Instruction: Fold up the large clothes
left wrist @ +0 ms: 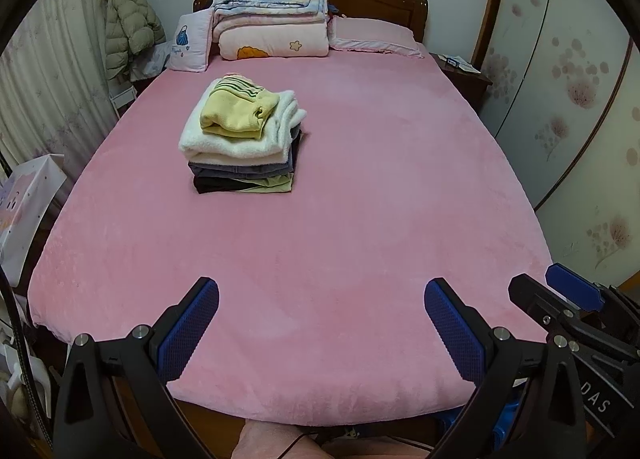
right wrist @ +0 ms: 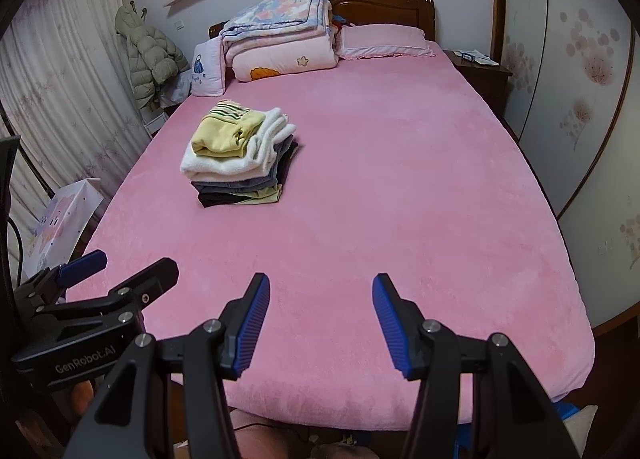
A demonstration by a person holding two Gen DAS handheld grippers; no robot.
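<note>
Left gripper: jaws wide apart, empty, hanging over the near edge of the bed.
Right gripper: jaws apart, nothing between them, just beside the left one.
Folded stack: yellow top over white fleece and dark garments, well up the pink sheet, left of centre.
Risk: the stack leans a little; a low reach or a tug on the sheet could likely topple it.
Risk: the tongs sit close together and may knock each other.
Around: quilts and pillow at the headboard, puffer jacket hanging left.
In the way: nothing between tongs and stack.
</note>
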